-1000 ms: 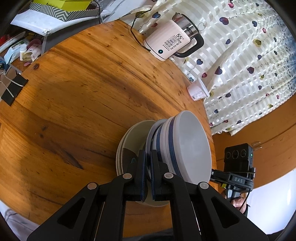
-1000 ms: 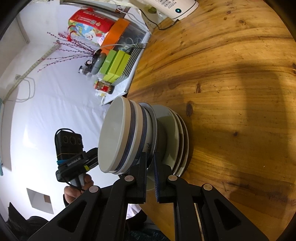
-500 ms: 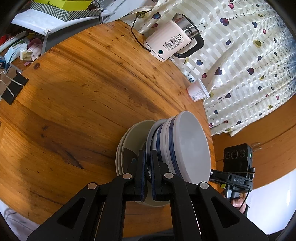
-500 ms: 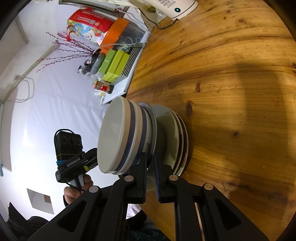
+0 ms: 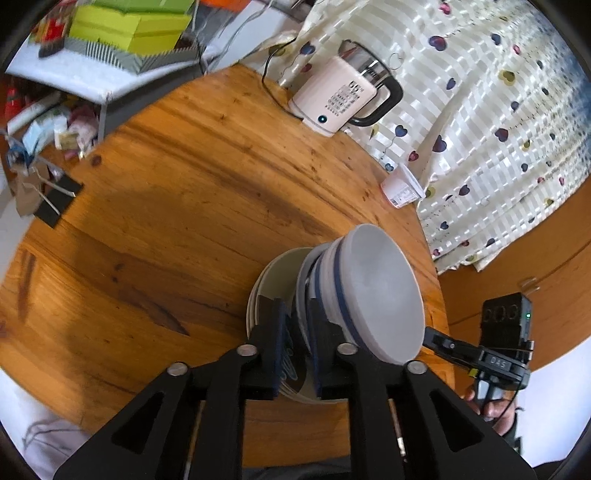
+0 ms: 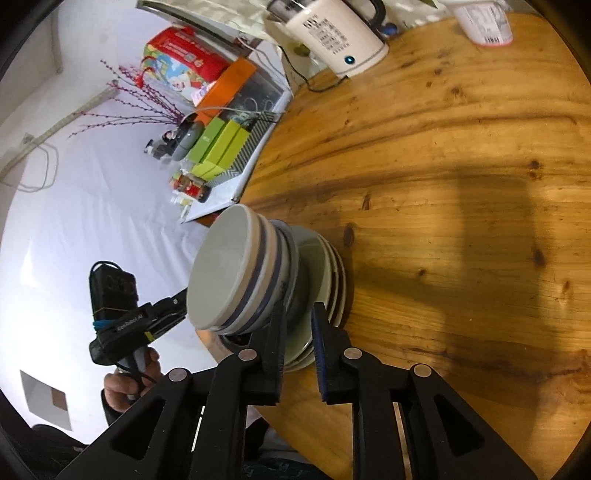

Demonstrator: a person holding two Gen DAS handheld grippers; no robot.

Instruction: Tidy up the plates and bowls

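A stack of grey bowls with blue bands (image 5: 369,291) sits on a stack of white plates (image 5: 273,277) on the round wooden table (image 5: 177,206). My left gripper (image 5: 297,347) has its jaws a little apart around the plates' rim, one finger on each side. My right gripper (image 6: 298,336) stands the same way on the opposite side of the plates (image 6: 332,273), jaws parted, below the bowls (image 6: 236,273). Each view shows the other gripper beyond the stack.
A white electric kettle (image 5: 343,99) with its cord and a small pink-white cup (image 5: 402,186) stand at the table's far edge by a heart-print curtain. A shelf with green boxes (image 5: 129,26) lies beyond the table. The stack sits near the table edge.
Both grippers' jaws have opened from a tight pinch on the plate rim to a small gap. Both have drawn back a little, so the stack looks farther off.
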